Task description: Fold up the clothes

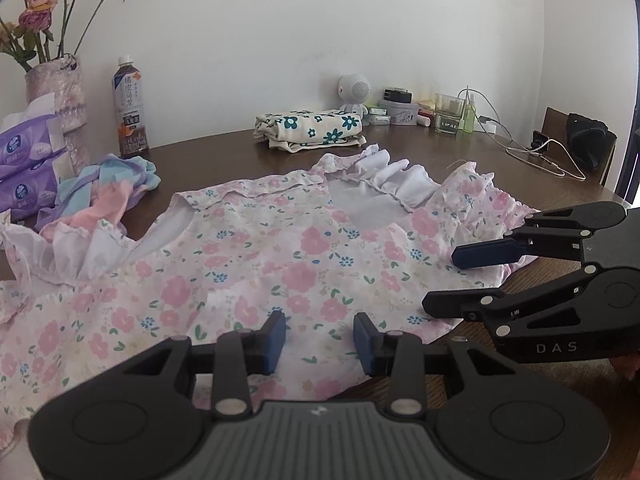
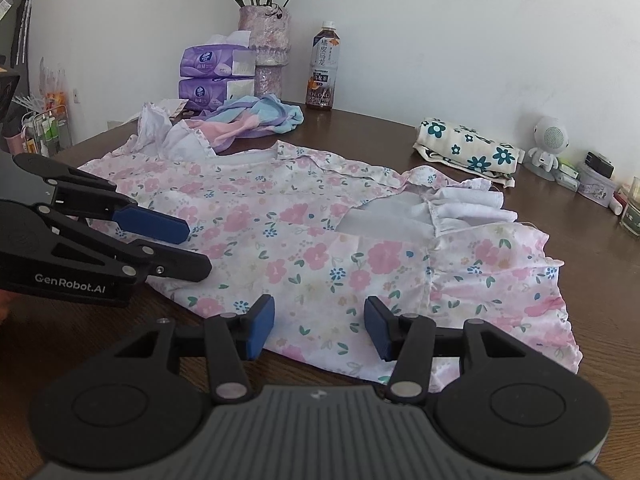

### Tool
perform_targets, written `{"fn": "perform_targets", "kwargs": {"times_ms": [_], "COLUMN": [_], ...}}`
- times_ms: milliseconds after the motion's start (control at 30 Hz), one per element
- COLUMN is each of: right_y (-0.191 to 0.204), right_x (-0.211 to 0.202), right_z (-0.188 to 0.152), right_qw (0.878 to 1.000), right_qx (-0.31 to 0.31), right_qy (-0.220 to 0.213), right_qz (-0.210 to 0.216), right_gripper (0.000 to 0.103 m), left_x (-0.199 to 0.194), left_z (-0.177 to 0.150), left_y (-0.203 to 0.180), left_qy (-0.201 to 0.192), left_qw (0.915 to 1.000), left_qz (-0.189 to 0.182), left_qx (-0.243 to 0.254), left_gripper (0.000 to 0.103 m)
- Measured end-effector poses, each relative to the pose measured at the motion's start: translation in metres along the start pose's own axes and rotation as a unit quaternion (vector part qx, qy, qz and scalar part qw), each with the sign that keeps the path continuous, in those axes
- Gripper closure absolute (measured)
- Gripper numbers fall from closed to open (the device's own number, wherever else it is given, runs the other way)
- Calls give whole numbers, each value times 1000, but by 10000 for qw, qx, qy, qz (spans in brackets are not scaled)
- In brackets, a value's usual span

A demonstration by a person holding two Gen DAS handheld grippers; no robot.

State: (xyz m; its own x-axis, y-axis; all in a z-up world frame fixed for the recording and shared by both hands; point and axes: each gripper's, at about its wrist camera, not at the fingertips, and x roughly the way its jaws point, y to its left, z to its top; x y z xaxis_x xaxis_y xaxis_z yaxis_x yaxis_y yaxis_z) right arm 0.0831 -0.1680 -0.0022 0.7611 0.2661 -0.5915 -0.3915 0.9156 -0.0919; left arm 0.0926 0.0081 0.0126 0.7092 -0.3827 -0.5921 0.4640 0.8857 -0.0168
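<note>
A pink floral cotton dress with white ruffled trim [image 1: 256,256] is lying spread flat across the middle of the dark wooden tabletop [image 1: 420,156], its hem reaching the near edge. Crowding the far edge behind it are a folded cream cloth with teal flowers [image 1: 310,128], a crumpled pastel pink-and-blue garment [image 1: 108,192], two stacked purple tissue packs [image 1: 24,168], a brown tea bottle [image 1: 130,108], a mottled pink vase of dried roses [image 1: 60,96] and a small white robot figurine [image 1: 354,94]. The left gripper [image 1: 320,338] is hovering over the hem, jaws spread apart and empty. The right gripper [image 2: 319,326] is poised beside it, likewise gaping wide, holding nothing.
</note>
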Motion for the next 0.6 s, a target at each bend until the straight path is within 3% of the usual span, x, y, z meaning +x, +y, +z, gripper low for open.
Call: {"fn": "perform_targets", "kwargs": {"times_ms": [600], "right_y": [-1], "right_x": [-2], "right_z": [-1], "right_qw": [9999], "right_qx": [99], "right_qy": [-28], "right_qz": [-61], "right_gripper": [48], "left_x": [1], "left_z": [0], "left_y": [-4], "left_qy": [30], "left_qw": [9999], "left_qz": [76], "left_qx": [128], "left_gripper": [66]}}
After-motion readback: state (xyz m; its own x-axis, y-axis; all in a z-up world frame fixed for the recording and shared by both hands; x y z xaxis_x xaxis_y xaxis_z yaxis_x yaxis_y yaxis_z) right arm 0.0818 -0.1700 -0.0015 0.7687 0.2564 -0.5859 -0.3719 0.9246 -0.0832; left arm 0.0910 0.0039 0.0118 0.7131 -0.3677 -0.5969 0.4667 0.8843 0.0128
